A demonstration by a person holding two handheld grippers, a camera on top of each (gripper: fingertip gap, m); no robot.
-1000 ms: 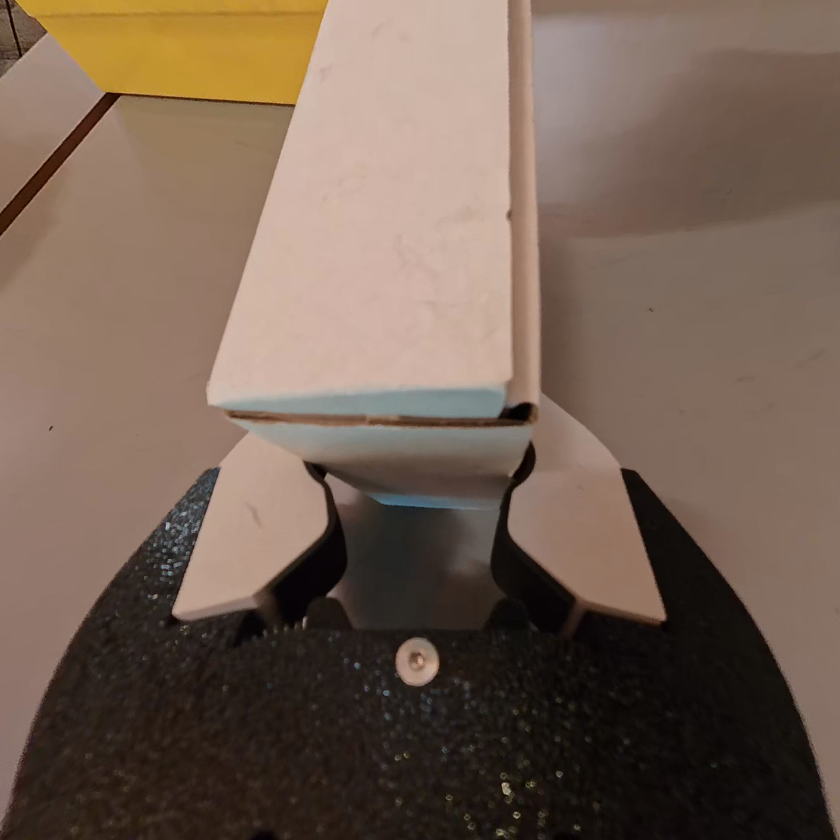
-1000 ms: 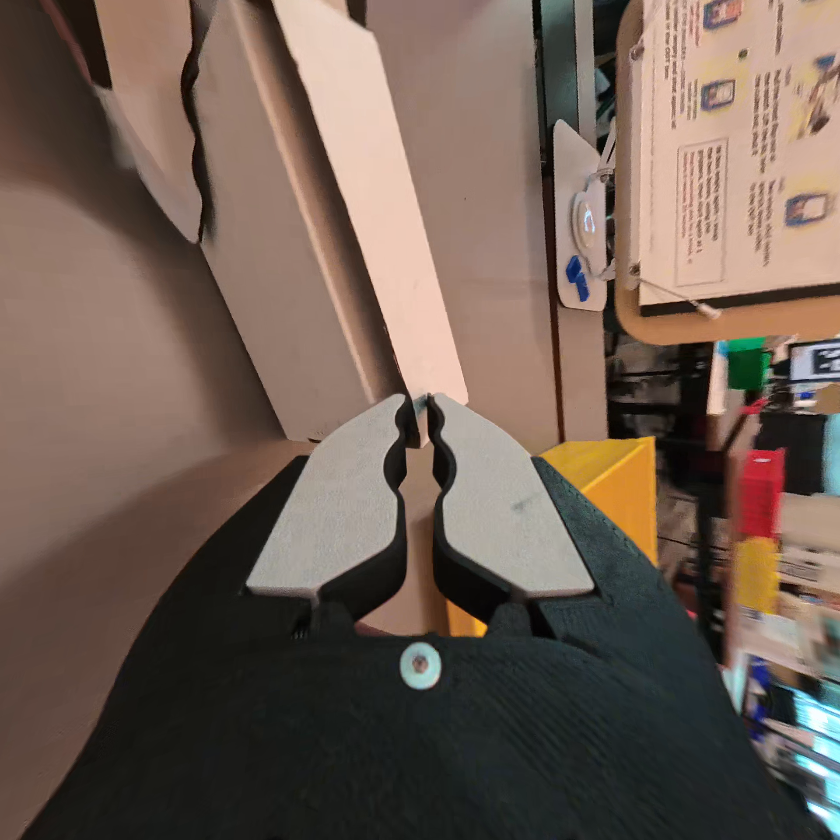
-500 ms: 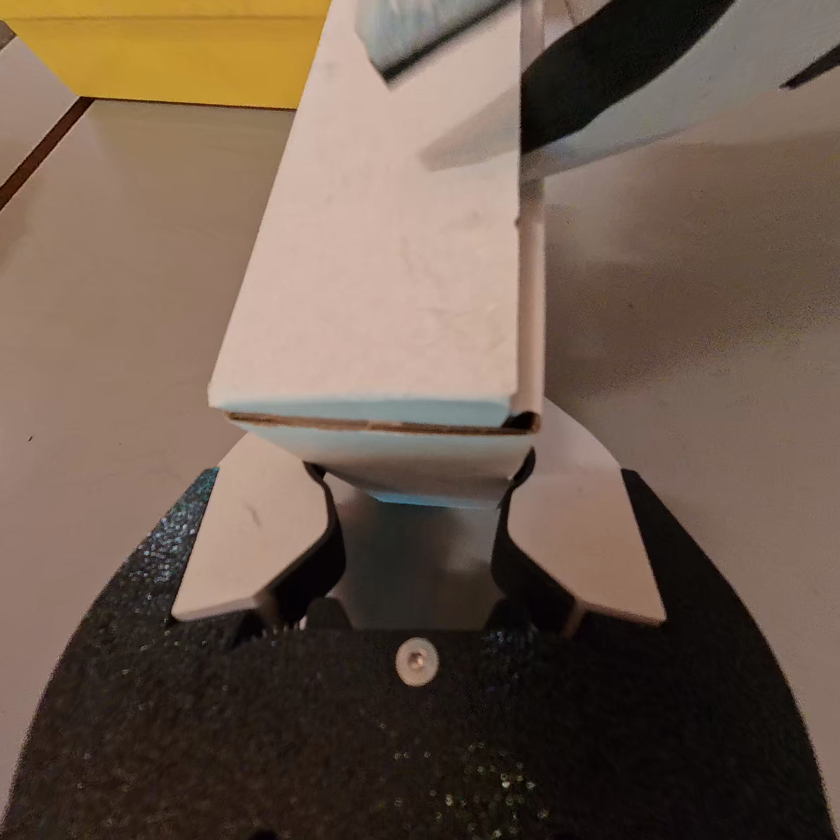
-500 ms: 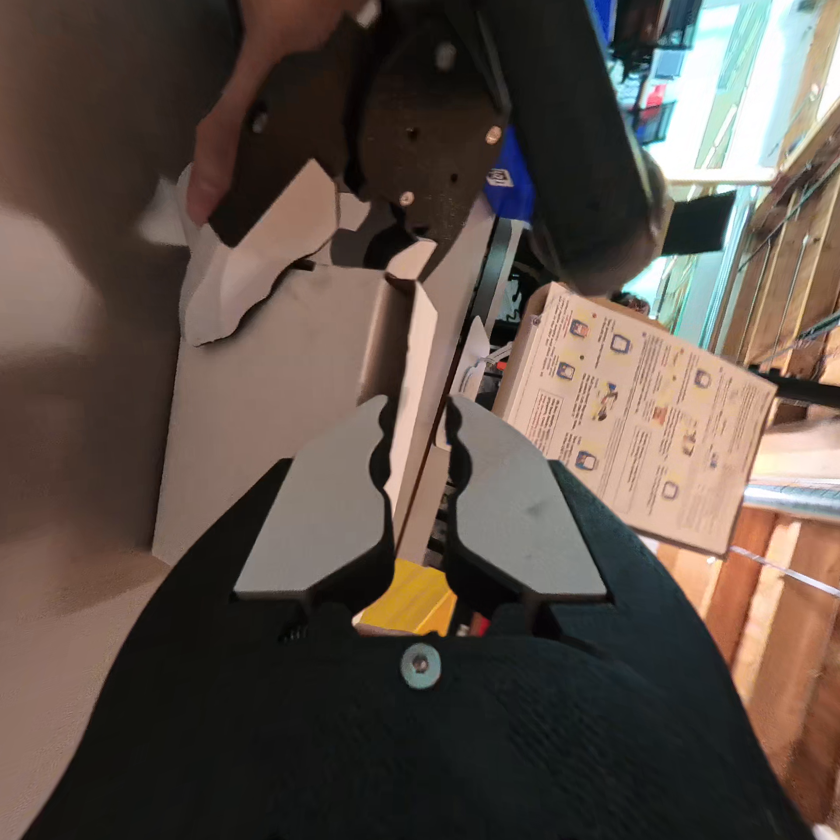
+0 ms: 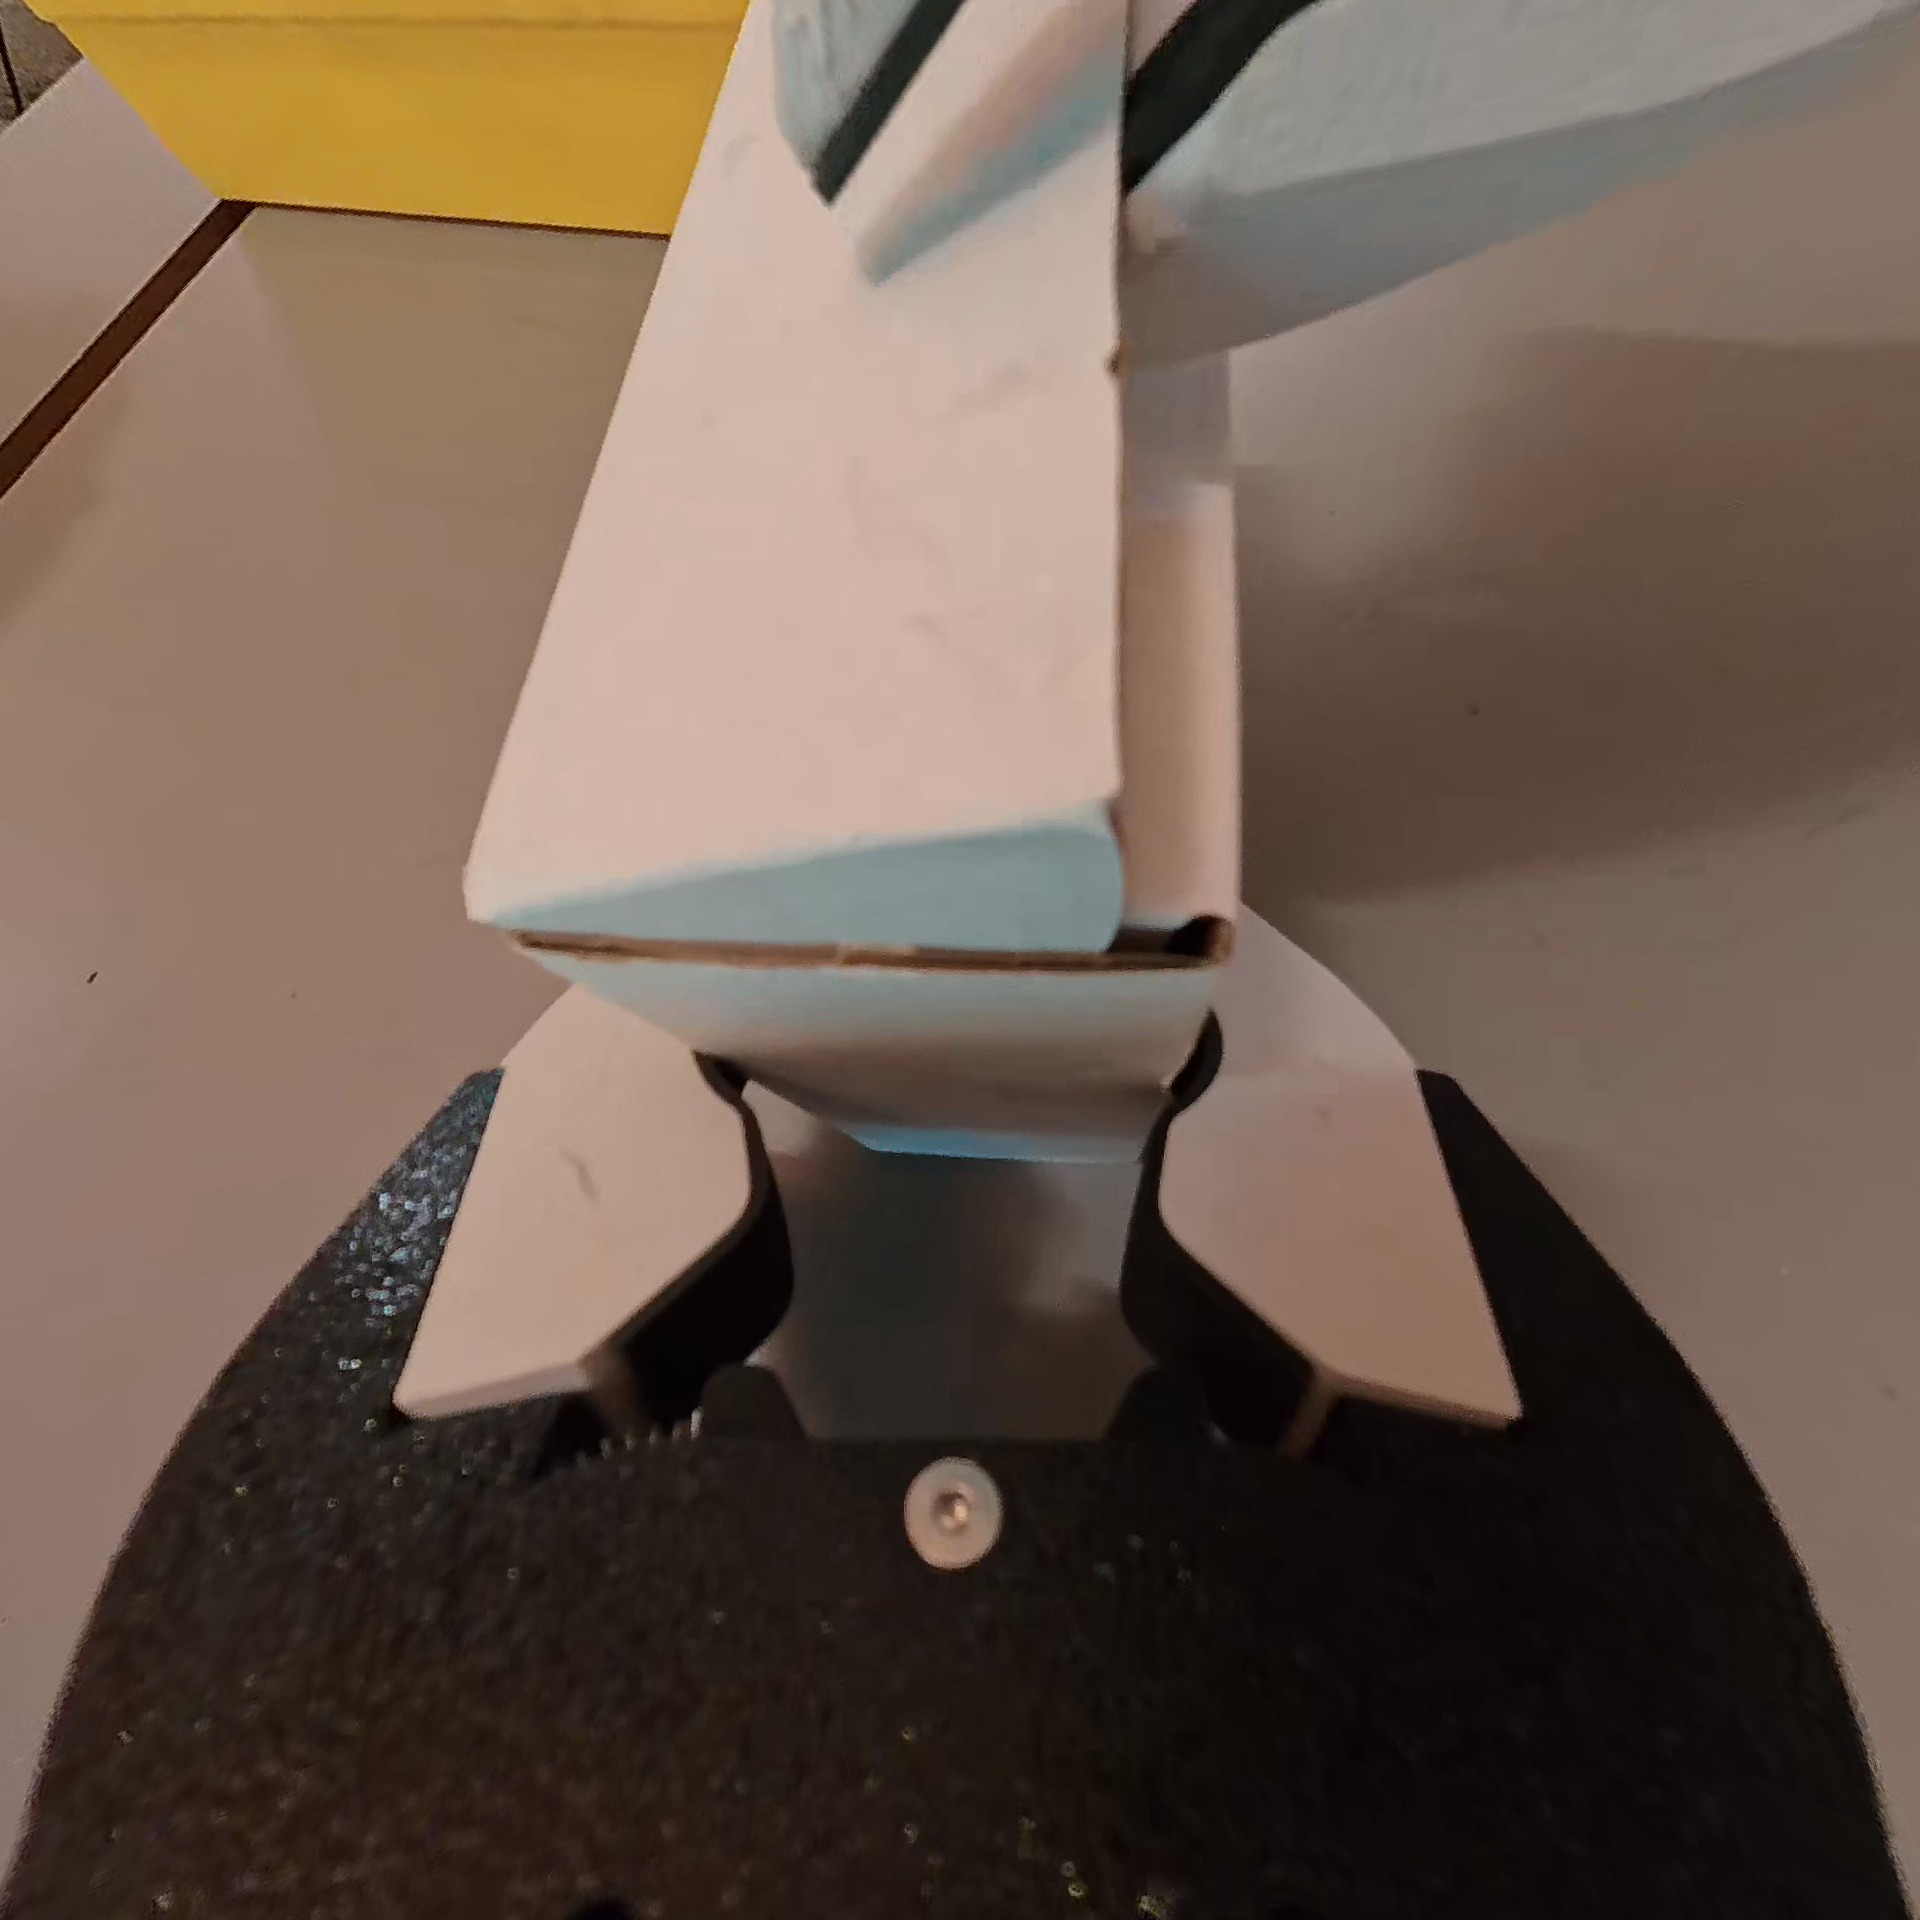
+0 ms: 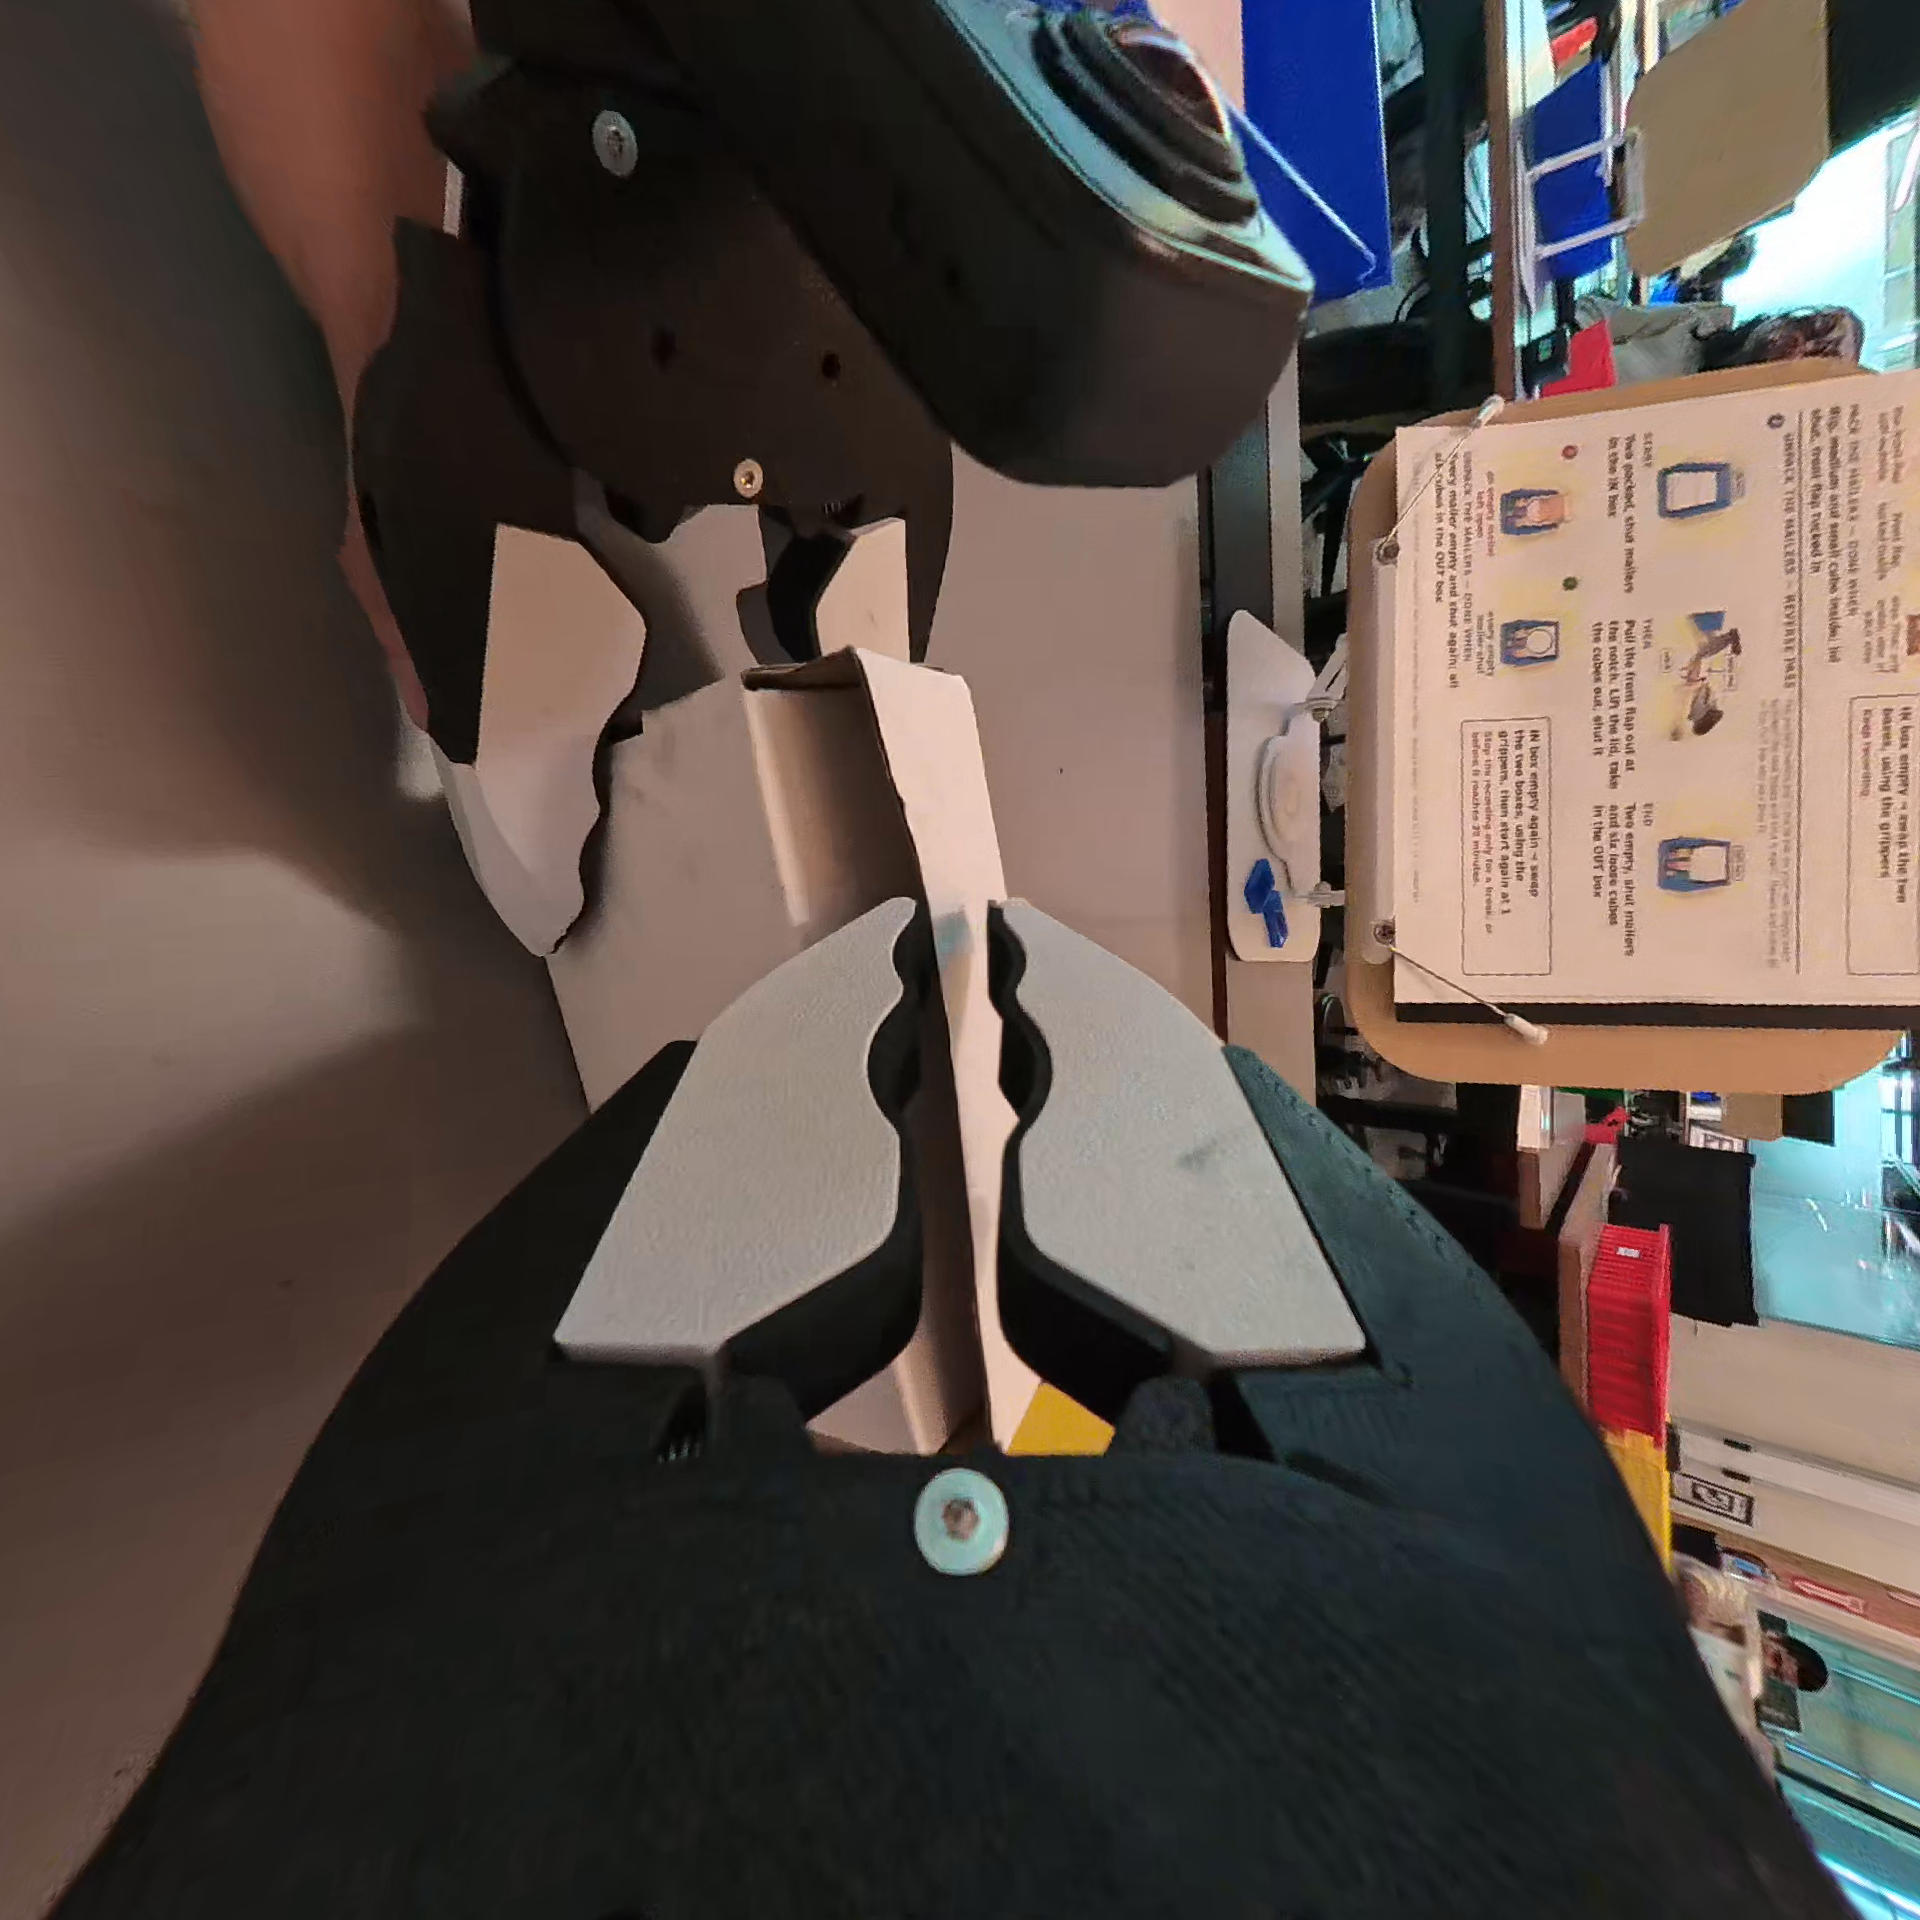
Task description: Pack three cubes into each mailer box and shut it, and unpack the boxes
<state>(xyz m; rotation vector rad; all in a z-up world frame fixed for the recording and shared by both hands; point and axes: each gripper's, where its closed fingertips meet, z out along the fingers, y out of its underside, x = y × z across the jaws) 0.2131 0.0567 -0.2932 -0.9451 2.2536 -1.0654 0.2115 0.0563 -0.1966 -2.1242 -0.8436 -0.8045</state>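
Note:
A white mailer box (image 5: 831, 623) stands on its narrow side on the table. My left gripper (image 5: 935, 1039) is shut on its near end. My right gripper (image 6: 954, 925) is shut on the box's thin white front flap (image 6: 935, 790) at the other end, and the flap is bent a little away from the box body (image 6: 686, 831). In the left wrist view the right gripper's fingers (image 5: 1455, 156) show at the top, blurred. In the right wrist view the left gripper's fingers (image 6: 530, 748) clamp the far end, with a hand behind them. No cubes are in view.
A yellow bin (image 5: 416, 104) stands just behind the box at the table's far edge. The beige table (image 5: 260, 623) runs to both sides. An instruction board (image 6: 1610, 727) and a red crate (image 6: 1631, 1330) lie beyond the table. Tip to tip, the grippers are about 9 centimeters apart.
My right gripper has swung round to face the left gripper and shut on the front flap. The flap has come slightly off the box. The left gripper has kept its hold.

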